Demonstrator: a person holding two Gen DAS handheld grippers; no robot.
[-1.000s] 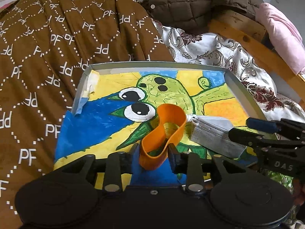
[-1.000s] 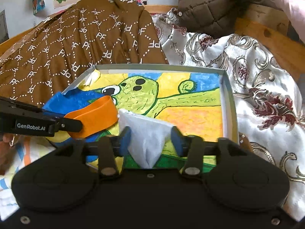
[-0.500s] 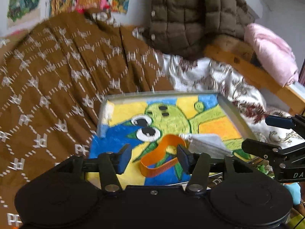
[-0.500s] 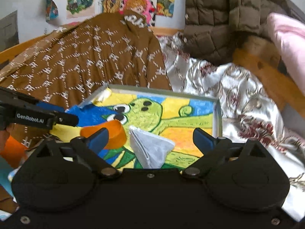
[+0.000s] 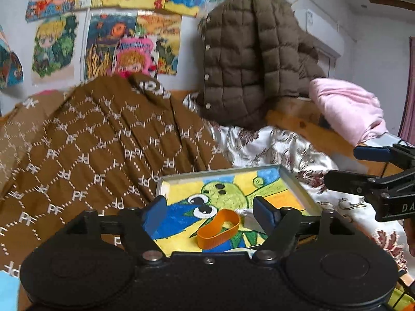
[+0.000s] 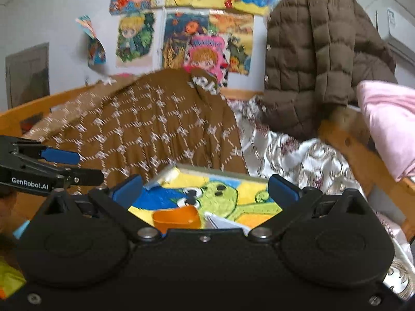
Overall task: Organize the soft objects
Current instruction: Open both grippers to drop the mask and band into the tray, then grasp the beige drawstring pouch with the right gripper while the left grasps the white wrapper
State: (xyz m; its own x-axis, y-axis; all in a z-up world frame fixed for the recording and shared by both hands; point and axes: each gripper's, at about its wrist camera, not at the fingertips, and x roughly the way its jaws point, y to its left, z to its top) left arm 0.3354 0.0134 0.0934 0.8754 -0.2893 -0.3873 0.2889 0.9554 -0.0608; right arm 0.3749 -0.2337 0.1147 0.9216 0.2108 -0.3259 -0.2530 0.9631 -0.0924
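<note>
The painted tray [image 5: 295, 181] lay on my bed at twelve o'clock from both tongs. Inside it, the orange band [image 5: 218, 229] sat at nine o'clock of the grey mask [image 6: 225, 223], touching it. My left tongs [image 5: 210, 211] and right tongs [image 6: 205, 191] hovered above, jaws opening wide and gripping nothing.

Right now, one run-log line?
left gripper: opening, empty | right gripper: opening, empty | orange band, grey mask: lying in tray
</note>
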